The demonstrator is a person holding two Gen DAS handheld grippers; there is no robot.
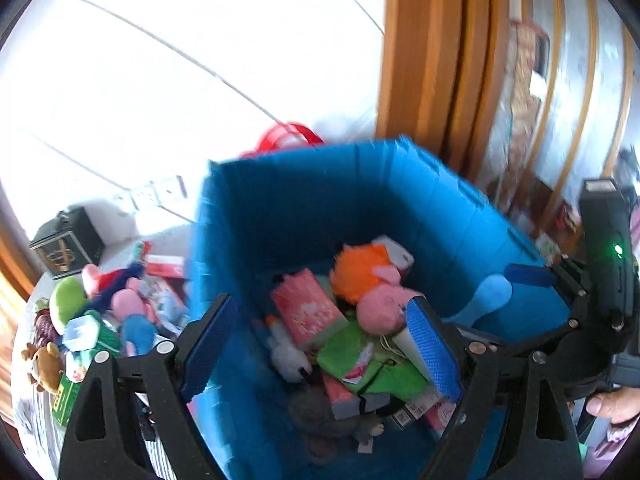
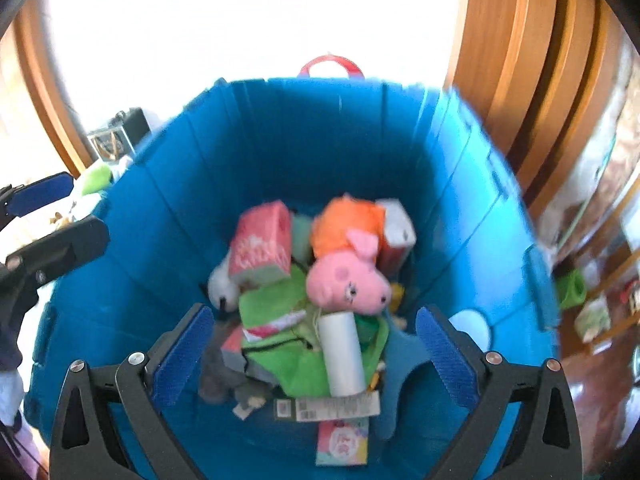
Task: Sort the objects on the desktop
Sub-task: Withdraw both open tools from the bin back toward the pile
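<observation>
Both grippers hang above the blue bin (image 2: 280, 152), each with jaws spread wide and nothing between the pads. The right gripper (image 2: 312, 356) looks down into the bin, where sorted items lie in a heap on its floor: a pink pig toy (image 2: 348, 280) with an orange body, a pink box (image 2: 262, 250) to its left, a green bag (image 2: 280, 344) beneath them, and a white roll (image 2: 342, 354) lying on the bag with its long axis running from near to far. The left gripper (image 1: 320, 340) stands over the bin's left wall, also empty. The unsorted items remain on the tabletop (image 1: 28, 408) to the left of the bin, outside its wall: a loose pile of soft toys (image 1: 116, 300), small cartons, and a small brown bear (image 1: 44, 364) at the near left edge. That pile lies left of the left gripper and close to it; the whole width of the bin separates it from the right gripper. In my judgement the left hand is the better placed for the next pickup, and would need to swing left and descend. The pile is tangled, so singling out one item may prove awkward. Blur prevents finer identification of the cartons.
</observation>
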